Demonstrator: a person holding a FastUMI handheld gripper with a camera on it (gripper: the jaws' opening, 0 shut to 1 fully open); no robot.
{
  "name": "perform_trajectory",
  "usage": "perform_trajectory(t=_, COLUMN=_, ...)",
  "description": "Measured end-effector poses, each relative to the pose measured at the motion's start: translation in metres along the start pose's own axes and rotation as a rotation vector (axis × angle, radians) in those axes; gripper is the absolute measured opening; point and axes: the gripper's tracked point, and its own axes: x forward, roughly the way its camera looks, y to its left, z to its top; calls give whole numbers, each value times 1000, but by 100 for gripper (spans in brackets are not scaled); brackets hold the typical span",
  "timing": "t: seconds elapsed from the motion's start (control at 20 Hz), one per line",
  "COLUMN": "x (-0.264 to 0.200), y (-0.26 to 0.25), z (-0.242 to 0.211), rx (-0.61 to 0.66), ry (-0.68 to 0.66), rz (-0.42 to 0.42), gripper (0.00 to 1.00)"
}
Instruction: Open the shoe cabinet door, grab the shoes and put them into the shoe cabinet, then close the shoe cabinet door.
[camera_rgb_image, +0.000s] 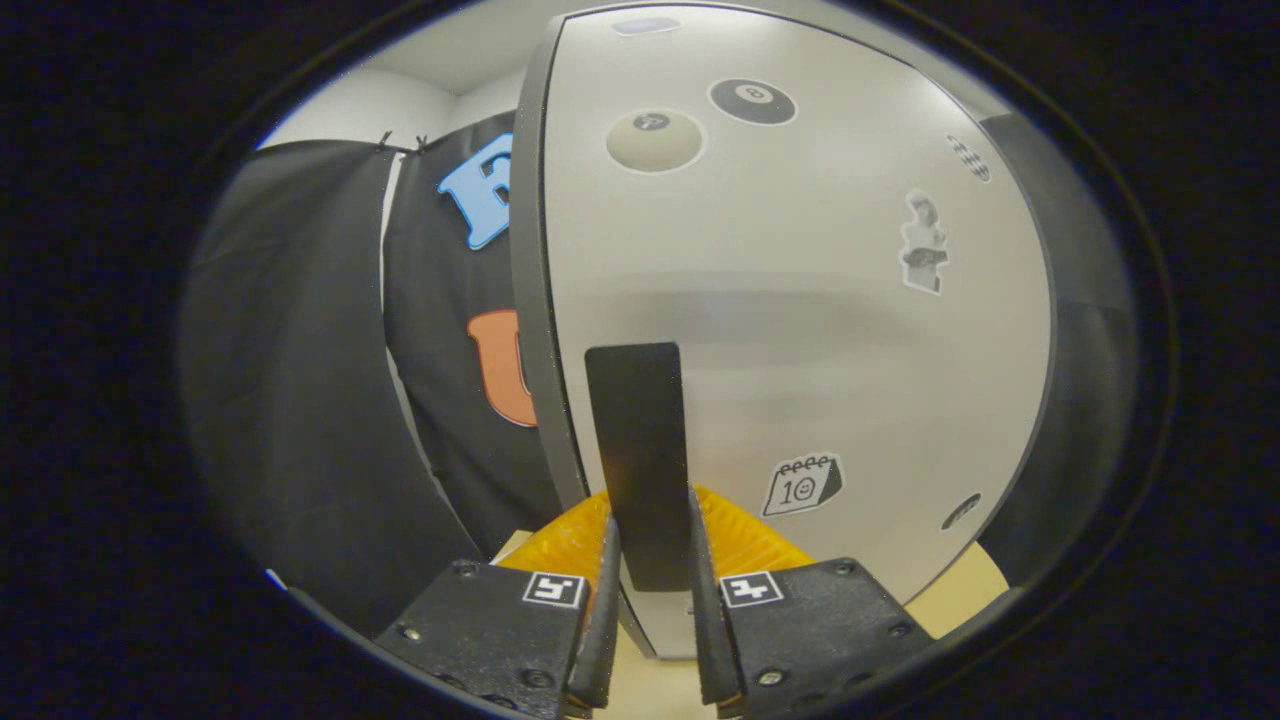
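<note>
The shoe cabinet door (790, 330) is a pale grey panel with a dark edge, close ahead of me and dotted with stickers. A flat black handle (640, 450) stands upright on the door near its left edge. My gripper (650, 540) has both fingers closed against the handle's lower part, one on each side. The door's left edge (530, 300) stands out against the black cloth behind it.
Black cloth of the booth wall (300, 380) hangs to the left of the door. A light wooden surface (960, 590) shows below the door on the right, and a dark panel (1090, 380) lies beyond the door's right edge.
</note>
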Motion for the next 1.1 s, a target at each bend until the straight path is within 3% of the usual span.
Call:
perform_trajectory(t=0.3, x=-31, y=1, z=-7, rx=-50, ry=-9, rz=32, gripper=28)
perform_trajectory(t=0.65, x=-87, y=-12, z=-16, rx=-43, ry=-7, rz=69, gripper=26)
perform_trajectory(t=1.1, x=-120, y=-31, z=-18, rx=-19, ry=-14, rz=102, gripper=24)
